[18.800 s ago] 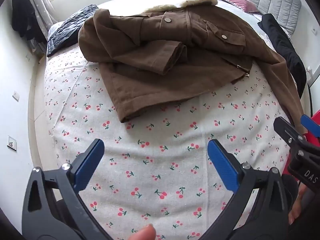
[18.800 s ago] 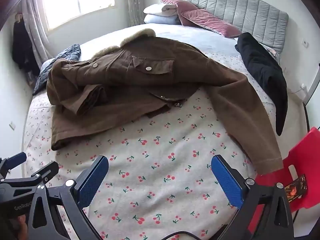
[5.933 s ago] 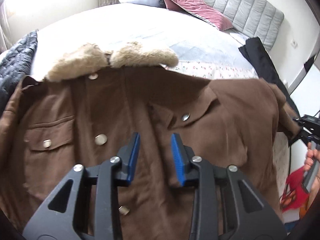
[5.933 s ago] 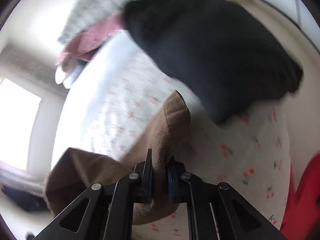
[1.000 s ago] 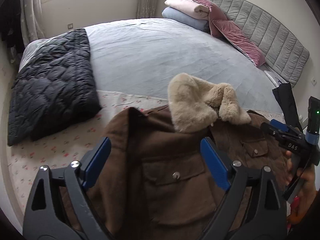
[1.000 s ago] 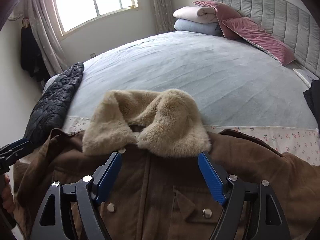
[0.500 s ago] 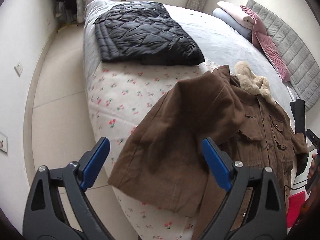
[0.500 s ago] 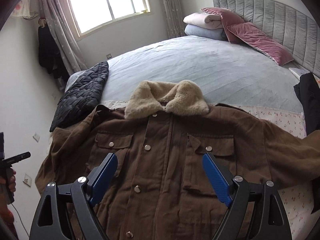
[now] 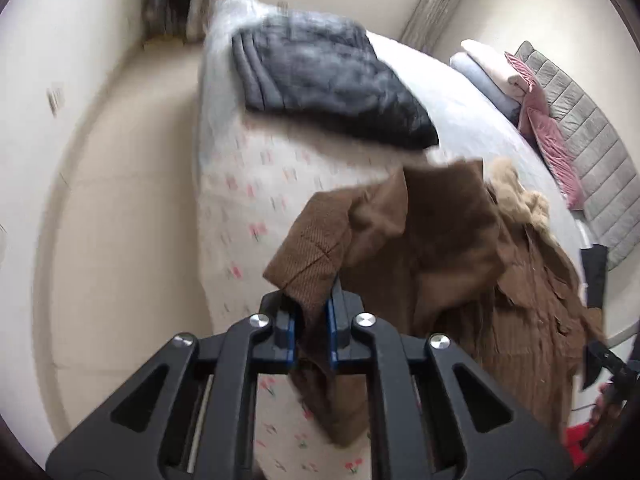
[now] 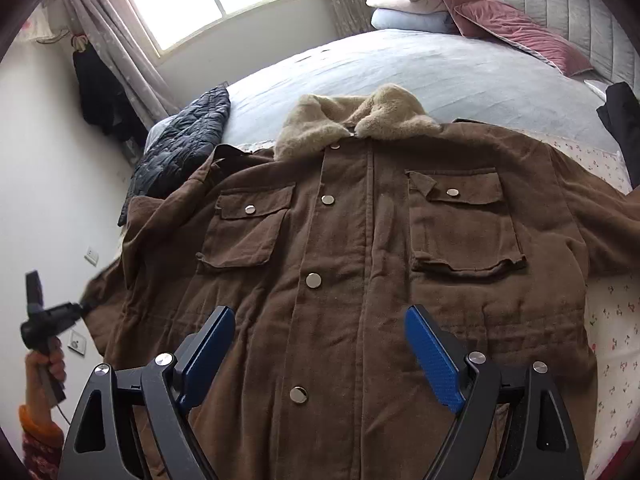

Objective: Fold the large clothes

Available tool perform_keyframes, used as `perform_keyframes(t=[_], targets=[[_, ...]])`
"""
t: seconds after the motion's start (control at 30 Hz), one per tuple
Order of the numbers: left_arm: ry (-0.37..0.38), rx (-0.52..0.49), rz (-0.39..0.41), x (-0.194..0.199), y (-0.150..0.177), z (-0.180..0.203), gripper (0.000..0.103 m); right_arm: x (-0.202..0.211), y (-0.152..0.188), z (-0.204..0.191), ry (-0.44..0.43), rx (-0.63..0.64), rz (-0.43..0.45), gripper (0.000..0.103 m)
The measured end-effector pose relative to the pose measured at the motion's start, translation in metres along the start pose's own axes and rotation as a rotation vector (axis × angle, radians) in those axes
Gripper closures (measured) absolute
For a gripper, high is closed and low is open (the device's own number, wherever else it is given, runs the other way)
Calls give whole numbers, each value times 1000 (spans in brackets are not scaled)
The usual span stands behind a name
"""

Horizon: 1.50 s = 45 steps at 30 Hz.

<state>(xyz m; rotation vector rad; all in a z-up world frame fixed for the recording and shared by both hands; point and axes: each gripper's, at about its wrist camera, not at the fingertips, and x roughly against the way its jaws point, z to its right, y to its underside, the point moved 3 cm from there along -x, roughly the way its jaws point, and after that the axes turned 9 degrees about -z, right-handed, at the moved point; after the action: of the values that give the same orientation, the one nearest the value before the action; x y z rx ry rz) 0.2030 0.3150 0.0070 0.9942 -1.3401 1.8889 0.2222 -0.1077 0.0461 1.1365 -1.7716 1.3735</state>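
Note:
A brown jacket with a beige fur collar lies face up and spread out on the bed. My left gripper is shut on the cuff of its left sleeve at the bed's left edge; it also shows in the right wrist view, holding the sleeve end. My right gripper is open and empty, hovering above the jacket's lower front. The jacket's right sleeve stretches out to the right.
A dark quilted jacket lies folded at the bed's far left corner. Pillows and a grey headboard are at the back. A black garment lies at the right edge. Floor runs along the left of the bed.
My left gripper has closed on the left sleeve cuff, which it framed open half a second ago. My right gripper has moved a little closer over the jacket's front, still open.

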Motion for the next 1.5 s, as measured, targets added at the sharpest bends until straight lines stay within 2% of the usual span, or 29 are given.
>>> perform_keyframes(t=[0.07,0.2,0.3,0.4,0.47,0.5,0.53,0.57,0.63,0.73,0.97,1.03,1.07,1.13,1.2,1.23,1.27,1.3,1.33,1.37,1.43,1.5], targets=[[-93,-10,124,39,-35,-1,90,3,0,3,16,1,8,15],[-109,61,185,87,-104,-28,90,5,-1,8,31,1,16,15],[-76,169,91,75,-131,-46,90,-1,-1,13,31,-15,13,15],[-90,288,-50,29,-138,-69,85,-8,0,17,15,-31,1,15],[-149,359,-153,-3,-126,-91,65,-15,2,18,14,-33,-19,15],[-165,368,-171,-12,-117,-100,59,-18,3,17,15,-29,-29,15],[-157,355,-155,-17,-108,-103,48,-19,4,17,14,-22,-35,15],[-142,321,-137,-20,-100,-104,39,-21,4,16,16,-12,-37,15],[-120,231,-127,-26,-85,-103,30,-23,3,15,32,4,-41,15],[-119,48,-138,-37,-59,-102,29,-27,0,11,40,7,-45,15],[-16,-407,-205,-57,29,-72,29,-43,2,-10,25,37,-85,15],[-40,-523,-234,-67,53,-61,29,-49,5,-17,29,49,-107,15],[-77,-575,-249,-74,63,-56,29,-52,6,-20,31,55,-115,15],[-127,-619,-281,-88,72,-53,29,-54,7,-24,29,58,-121,15],[-144,-592,-287,-94,69,-57,30,-55,7,-25,24,50,-121,15],[-143,-568,-286,-96,66,-60,37,-56,8,-26,21,44,-121,15],[-143,-535,-288,-98,63,-63,54,-55,8,-25,20,40,-119,15],[-132,-492,-306,-101,58,-68,63,-55,9,-26,20,36,-119,15],[-118,-458,-322,-104,56,-71,77,-55,9,-25,20,32,-119,15],[-96,-416,-333,-105,53,-74,86,-56,10,-25,20,28,-120,15],[-65,-364,-322,-98,43,-75,94,-56,10,-24,19,20,-124,15],[-42,-342,-268,-80,27,-72,96,-58,10,-23,17,18,-132,15]])
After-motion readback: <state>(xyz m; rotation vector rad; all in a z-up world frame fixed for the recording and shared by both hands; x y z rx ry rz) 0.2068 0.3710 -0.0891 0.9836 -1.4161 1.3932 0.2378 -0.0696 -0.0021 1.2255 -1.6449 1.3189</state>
